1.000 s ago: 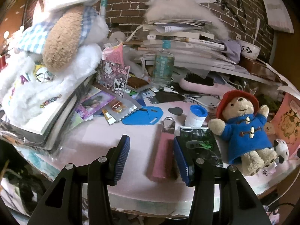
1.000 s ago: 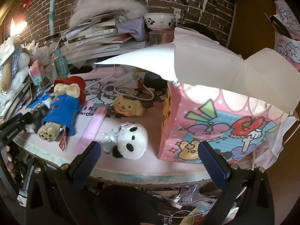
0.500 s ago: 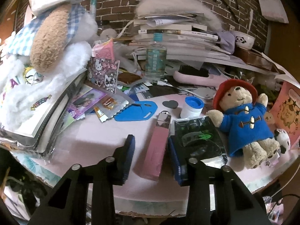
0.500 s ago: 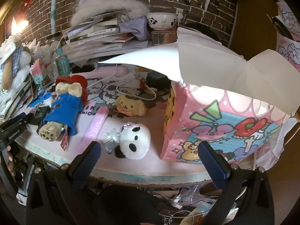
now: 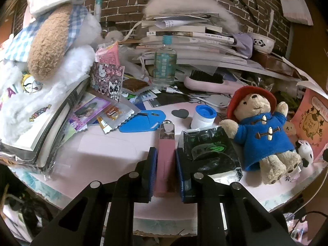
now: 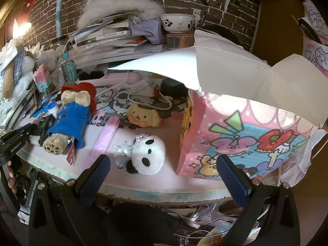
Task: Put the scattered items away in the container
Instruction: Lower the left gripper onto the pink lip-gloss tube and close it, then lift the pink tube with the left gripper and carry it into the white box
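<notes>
Reading "GenRobot.AI" on left gripper [image 6: 14, 146]

I'm looking into someone's bedroom or hobby corner at home: a bare brick wall [image 5: 127, 2] behind a cluttered pink bench [image 5: 106, 160]. Plush toys lie about, a bear in a blue coat [image 5: 260, 131] among them, with stacked books [image 5: 184, 39], a hairbrush [image 5: 207, 82] and a cartoon-printed gift bag [image 6: 246, 139].
</notes>
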Demonstrator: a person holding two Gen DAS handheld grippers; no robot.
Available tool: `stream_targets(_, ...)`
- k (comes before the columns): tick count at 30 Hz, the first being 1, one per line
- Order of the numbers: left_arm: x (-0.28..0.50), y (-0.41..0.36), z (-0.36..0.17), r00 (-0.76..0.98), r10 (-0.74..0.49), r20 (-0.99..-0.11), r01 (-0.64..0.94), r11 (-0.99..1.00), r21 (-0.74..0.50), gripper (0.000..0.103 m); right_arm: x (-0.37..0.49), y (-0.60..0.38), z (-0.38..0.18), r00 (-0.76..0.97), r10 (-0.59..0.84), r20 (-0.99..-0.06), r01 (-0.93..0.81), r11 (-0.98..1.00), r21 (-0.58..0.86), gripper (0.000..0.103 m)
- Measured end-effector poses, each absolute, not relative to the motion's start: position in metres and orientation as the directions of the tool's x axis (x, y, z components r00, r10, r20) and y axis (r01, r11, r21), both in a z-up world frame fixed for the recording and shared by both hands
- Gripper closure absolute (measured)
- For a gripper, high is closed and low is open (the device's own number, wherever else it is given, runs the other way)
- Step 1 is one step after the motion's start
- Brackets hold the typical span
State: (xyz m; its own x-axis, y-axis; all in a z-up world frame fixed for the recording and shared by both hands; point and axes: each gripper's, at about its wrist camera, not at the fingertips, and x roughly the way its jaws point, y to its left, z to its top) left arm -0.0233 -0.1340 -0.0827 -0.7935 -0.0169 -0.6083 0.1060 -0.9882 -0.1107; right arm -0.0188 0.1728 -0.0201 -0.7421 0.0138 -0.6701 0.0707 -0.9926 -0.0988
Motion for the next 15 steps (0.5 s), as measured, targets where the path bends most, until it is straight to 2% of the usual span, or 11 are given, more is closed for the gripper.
stream_targets(15,-0.016,-0.136,-0.061,-0.824,-0.029,-0.566,0.103,-0.99,-0.099,0.09,-0.019,0.173,-0.019,-0.743,0.013,-0.67,0.07,-0.993,-0.097,0.0)
